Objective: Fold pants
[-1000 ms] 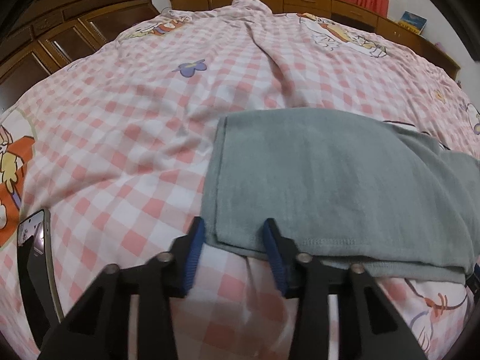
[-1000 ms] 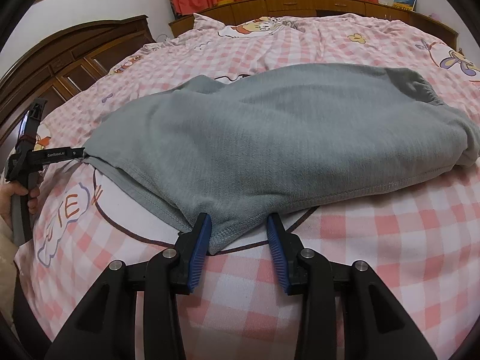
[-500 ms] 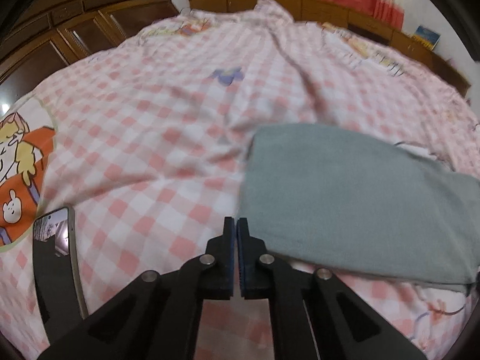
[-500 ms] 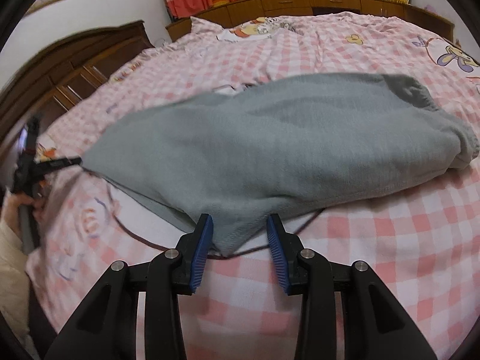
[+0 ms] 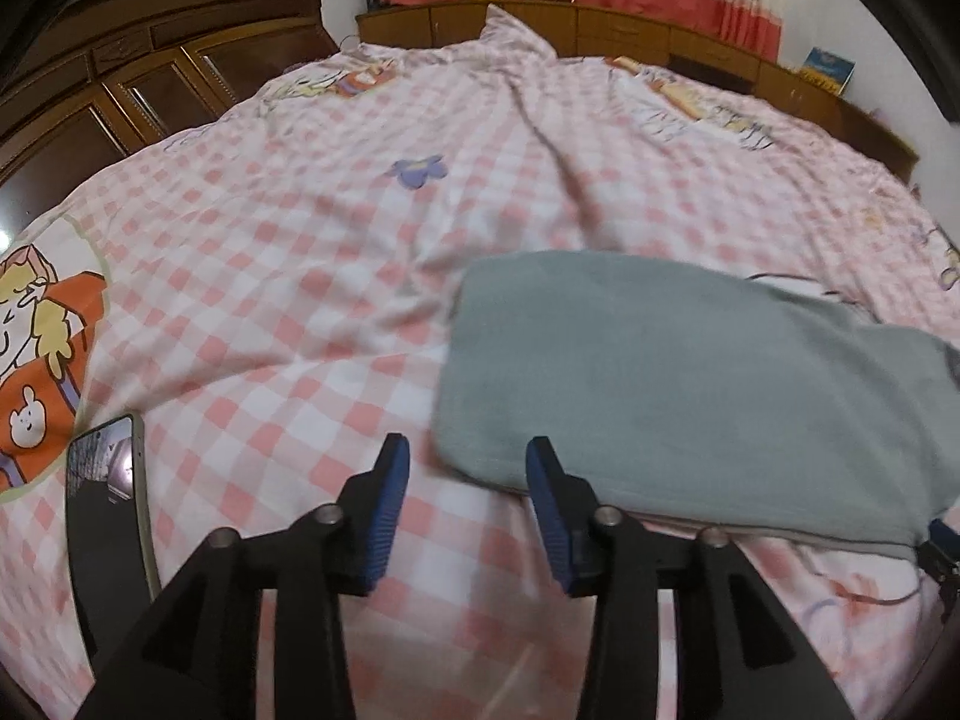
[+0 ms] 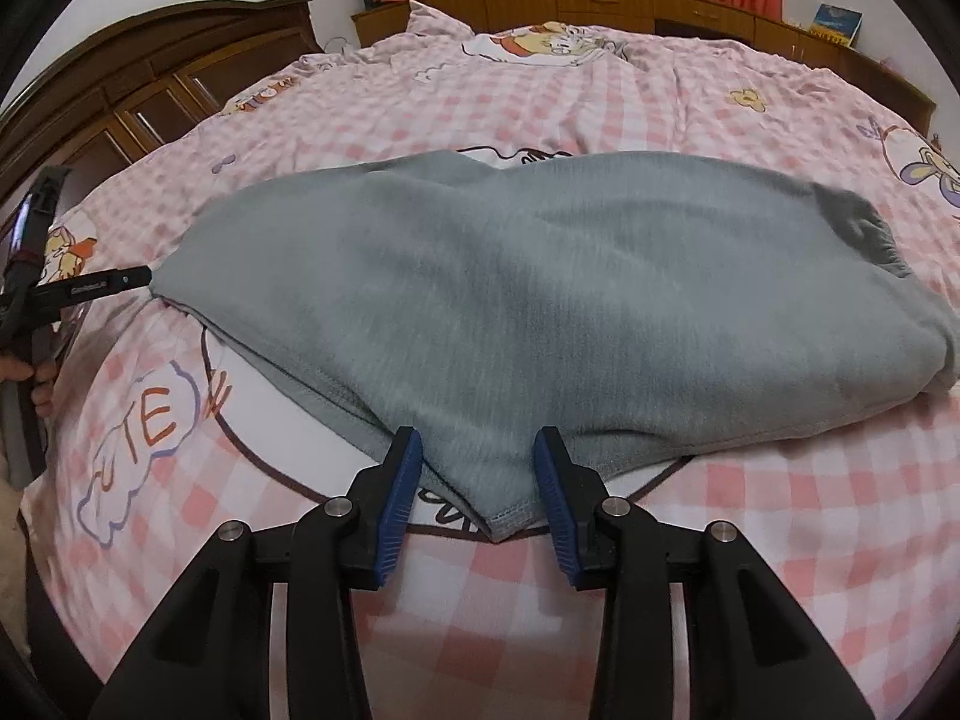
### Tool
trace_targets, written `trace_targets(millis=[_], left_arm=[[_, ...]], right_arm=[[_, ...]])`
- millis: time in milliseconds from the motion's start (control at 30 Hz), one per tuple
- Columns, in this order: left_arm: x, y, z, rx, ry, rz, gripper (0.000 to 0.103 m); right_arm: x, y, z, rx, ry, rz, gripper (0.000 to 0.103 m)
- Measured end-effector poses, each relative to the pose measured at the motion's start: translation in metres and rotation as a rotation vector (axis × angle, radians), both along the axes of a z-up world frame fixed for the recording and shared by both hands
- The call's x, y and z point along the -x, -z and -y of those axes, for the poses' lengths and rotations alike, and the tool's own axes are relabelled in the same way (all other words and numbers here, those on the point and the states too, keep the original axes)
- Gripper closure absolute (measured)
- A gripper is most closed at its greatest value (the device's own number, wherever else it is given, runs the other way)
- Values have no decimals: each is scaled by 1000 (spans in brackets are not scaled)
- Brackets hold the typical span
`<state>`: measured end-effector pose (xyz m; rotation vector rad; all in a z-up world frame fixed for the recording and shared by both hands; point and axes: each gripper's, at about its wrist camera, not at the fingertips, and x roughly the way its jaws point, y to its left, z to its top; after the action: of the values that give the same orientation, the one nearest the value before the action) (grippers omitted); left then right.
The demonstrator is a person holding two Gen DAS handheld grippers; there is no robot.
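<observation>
Grey pants [image 6: 540,312], folded over, lie across the pink checked bed cover [image 6: 780,540]. In the right wrist view their near hem corner lies between the blue pads of my right gripper [image 6: 480,486]; the pads stand apart from the cloth, so it is open. In the left wrist view the pants [image 5: 690,372] fill the right half. My left gripper [image 5: 468,480] has its jaws opening, with the pants' near left corner just ahead of the right pad and nothing pressed. The right wrist view shows the left gripper [image 6: 135,281] at the pants' left tip.
A phone [image 5: 108,504] sits on the left gripper's side. A hand [image 6: 27,375] holds that gripper at the bed's left edge. Dark wooden wardrobes [image 5: 120,96] stand to the left, low cabinets [image 6: 600,0] and red curtains behind. Bare bed cover [image 5: 270,240] spreads left of the pants.
The left gripper stood open around the pants' near edge, then shut just left of the cloth, and now stands open again a little higher. The right gripper keeps the same opening and drew back slightly.
</observation>
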<state>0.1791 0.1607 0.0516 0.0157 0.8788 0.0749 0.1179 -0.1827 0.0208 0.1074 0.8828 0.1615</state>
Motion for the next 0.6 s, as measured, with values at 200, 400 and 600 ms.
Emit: trace_targets(millis=[200, 400, 600], left_arm=[[8, -22, 31, 74, 75, 35, 52], [4, -23, 81, 78, 167, 28, 51], [-13, 8, 118, 40, 227, -57, 51]], right_arm=[[14, -17, 19, -42, 40, 29, 63], [5, -31, 47, 9, 88, 59, 63], [-27, -13, 62, 96, 107, 16, 63]])
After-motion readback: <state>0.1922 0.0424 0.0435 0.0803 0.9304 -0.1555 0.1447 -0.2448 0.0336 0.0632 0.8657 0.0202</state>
